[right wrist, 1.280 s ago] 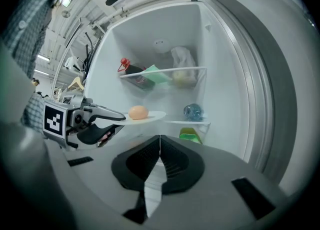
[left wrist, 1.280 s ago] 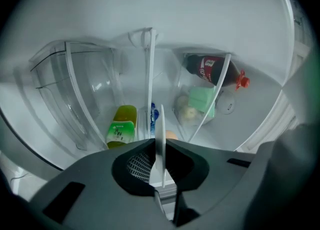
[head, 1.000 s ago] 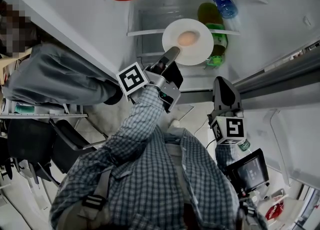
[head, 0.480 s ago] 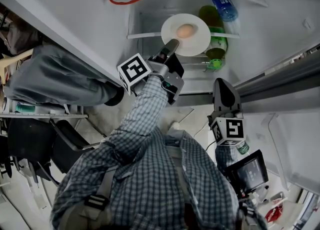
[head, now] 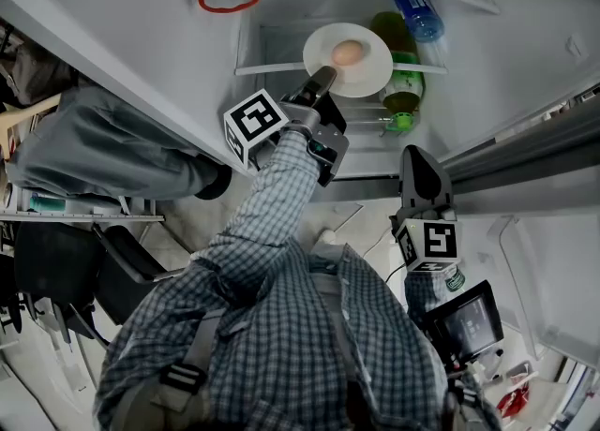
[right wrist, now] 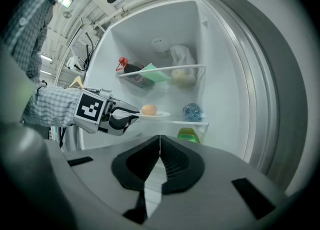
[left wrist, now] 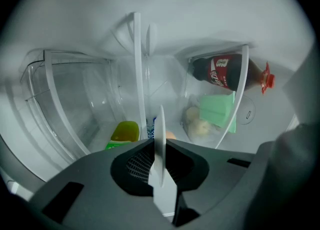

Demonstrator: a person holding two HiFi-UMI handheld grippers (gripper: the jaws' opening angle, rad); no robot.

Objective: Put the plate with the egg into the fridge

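Observation:
A white plate point(head: 367, 71) bearing a brown egg point(head: 348, 53) hangs level inside the open fridge, just above a glass shelf point(head: 272, 66). My left gripper point(head: 323, 80) is shut on the plate's near rim. From the left gripper view the plate point(left wrist: 160, 124) shows edge-on between the pads of that gripper point(left wrist: 159, 160). In the right gripper view the egg point(right wrist: 149, 109) and plate point(right wrist: 160, 114) sit beyond the left gripper point(right wrist: 131, 115). My right gripper point(head: 417, 159) is held lower, outside the fridge, its jaws shut and empty point(right wrist: 160, 146).
A green bottle point(head: 403, 92) and a blue bottle point(head: 418, 4) lie at the shelf's right. Higher up are a cola bottle point(left wrist: 220, 71), a green packet point(left wrist: 218, 111) and a bagged item. The fridge door point(head: 103, 36) stands open at left.
My left gripper has carried the plate with the egg a little deeper into the fridge, over the glass shelf. The right gripper has stayed where it was.

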